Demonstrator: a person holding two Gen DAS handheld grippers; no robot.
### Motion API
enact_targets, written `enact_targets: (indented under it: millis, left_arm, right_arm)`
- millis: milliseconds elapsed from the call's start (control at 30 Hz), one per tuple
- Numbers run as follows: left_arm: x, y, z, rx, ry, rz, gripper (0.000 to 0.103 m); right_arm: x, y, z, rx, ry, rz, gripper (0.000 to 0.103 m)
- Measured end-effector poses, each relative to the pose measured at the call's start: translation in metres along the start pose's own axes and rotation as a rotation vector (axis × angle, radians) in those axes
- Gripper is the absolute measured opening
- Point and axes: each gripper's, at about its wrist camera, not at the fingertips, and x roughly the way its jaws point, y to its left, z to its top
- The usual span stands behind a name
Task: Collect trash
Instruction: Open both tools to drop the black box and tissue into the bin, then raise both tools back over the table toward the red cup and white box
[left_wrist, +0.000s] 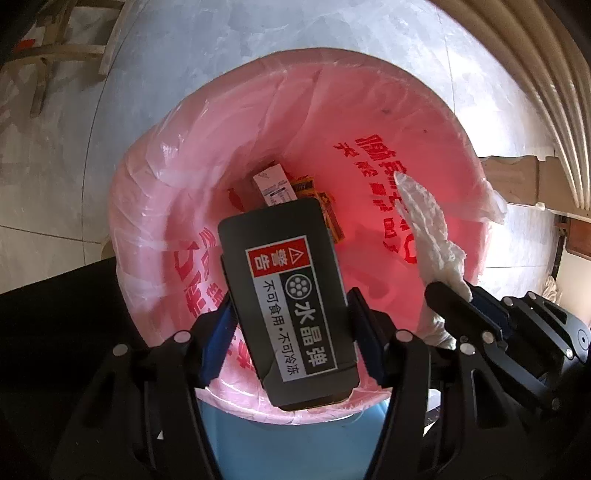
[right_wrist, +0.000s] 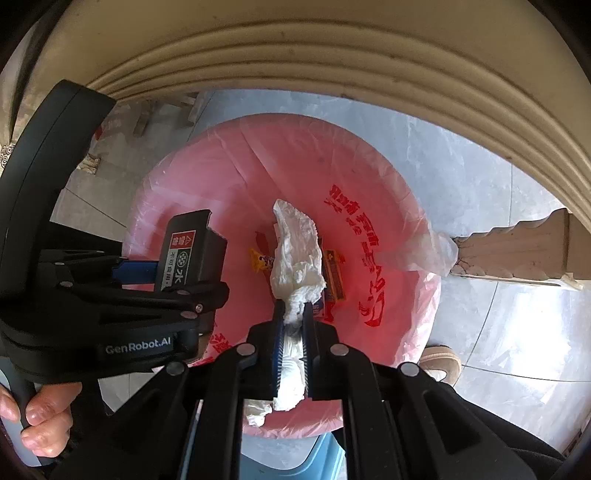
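Left gripper (left_wrist: 291, 306) clamps box (left_wrist: 291, 295); right gripper (right_wrist: 294, 306) pinches tissue (right_wrist: 297, 254), hiding bin litter

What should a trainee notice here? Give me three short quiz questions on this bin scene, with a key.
1. True or false: the left gripper is empty.
2. What does the right gripper hold? A) crumpled white tissue B) orange wrapper C) nothing
3. What colour is the bag lining the bin?

Key
1. False: it is shut on a dark box with a red and white warning label, held over the bin.
2. A: the tissue is pinched between its pads, hanging over the bin's opening.
3. Pink, with red print; small packets lie at the bottom.
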Motion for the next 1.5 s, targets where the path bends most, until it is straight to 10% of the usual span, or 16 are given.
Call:
enact_targets:
  millis: [367,1000,1333,1500]
  left_arm:
    - [-0.001,0.008,0.004,-0.034,0.002,0.01,0.07]
    - [-0.041,-0.014,-0.031,0.099,-0.164,0.157,0.07]
    - [-0.229,-0.029,-0.08,0.166,-0.414,0.081,0.085]
    - [-0.335,-0.052,-0.063,0.157,-0.468,0.112,0.094]
  right_arm:
    - [0.001,-0.005,0.0,0.043,-0.012,-0.026,0.038]
    - [-0.037,0.008,-0.019,-0.005,-0.094,-0.06,0.052]
    - [-0.201,0.055,-0.056,-0.279,-0.375,0.055,0.096]
    - [-0.29,0.05,-0.03,-0.407,-0.432,0.053,0.096]
